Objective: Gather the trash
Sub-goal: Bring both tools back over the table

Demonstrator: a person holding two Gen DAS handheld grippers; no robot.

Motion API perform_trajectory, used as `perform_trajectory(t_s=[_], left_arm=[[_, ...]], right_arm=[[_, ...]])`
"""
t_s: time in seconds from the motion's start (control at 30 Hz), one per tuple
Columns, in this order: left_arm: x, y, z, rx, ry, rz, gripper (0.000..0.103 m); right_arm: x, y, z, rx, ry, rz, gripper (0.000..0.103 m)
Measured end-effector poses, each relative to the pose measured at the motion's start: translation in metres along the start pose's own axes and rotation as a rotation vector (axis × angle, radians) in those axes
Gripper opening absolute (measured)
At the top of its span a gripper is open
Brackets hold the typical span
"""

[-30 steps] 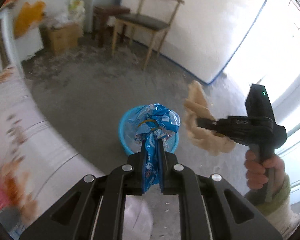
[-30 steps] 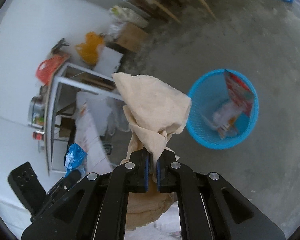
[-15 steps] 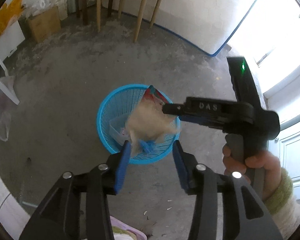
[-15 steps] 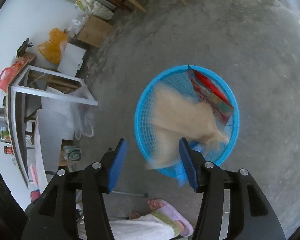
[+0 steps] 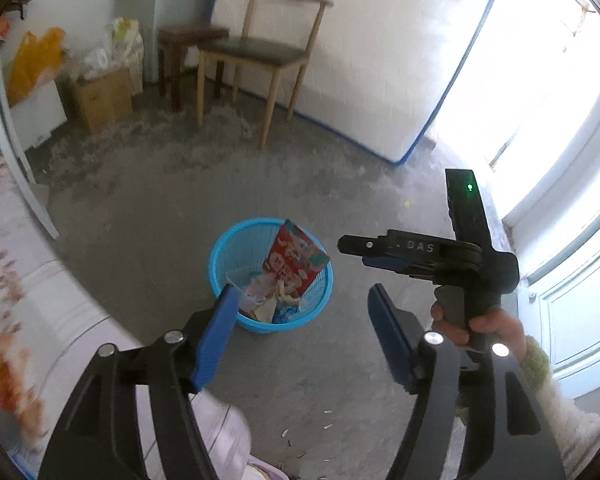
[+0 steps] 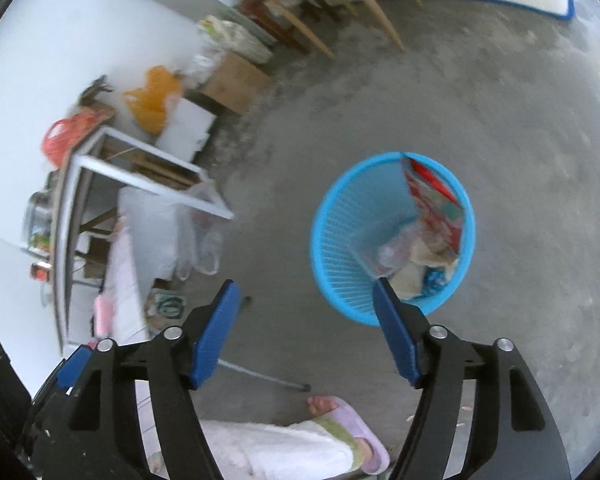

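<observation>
Both your left gripper (image 5: 300, 320) and right gripper (image 6: 306, 320) gape wide and empty above the blue basket (image 5: 220, 252), so trash (image 5: 278, 300) dropped inside lies at twelve o'clock ahead.

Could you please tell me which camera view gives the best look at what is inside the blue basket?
The right wrist view: it looks down into the blue basket, showing the red packet against its wall and the crumpled trash at the bottom. The left wrist view sees the basket more obliquely, so the red packet hides part of the contents.
</observation>
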State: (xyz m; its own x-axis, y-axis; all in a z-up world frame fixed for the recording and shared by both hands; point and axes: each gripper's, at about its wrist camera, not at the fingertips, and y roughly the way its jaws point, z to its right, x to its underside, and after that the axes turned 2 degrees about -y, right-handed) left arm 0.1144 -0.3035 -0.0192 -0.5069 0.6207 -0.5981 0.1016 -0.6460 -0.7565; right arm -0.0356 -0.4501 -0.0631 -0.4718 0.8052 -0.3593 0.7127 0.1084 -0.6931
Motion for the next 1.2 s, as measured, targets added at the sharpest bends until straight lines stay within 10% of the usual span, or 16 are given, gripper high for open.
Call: perform_trajectory(t_s=[0.63,0.97,1.2], left_arm=[[0.171,-0.208,-0.132,-0.364,-0.327,0.239,0.077],[0.216,-0.262,-0.213,-0.429,-0.637,0.361,0.077],[0.247,-0.267,-0.236,-0.473,-0.725,0.35,0.077]], right_arm=[[0.1,0.05,-0.268,-0.346,-0.528,-0.288,0.073],[0.189,0.091,-0.354,-0.166,-0.855,-0.304,0.073],[0.203,0.088,-0.433,-0.264,-1.074,-0.296,0.073]])
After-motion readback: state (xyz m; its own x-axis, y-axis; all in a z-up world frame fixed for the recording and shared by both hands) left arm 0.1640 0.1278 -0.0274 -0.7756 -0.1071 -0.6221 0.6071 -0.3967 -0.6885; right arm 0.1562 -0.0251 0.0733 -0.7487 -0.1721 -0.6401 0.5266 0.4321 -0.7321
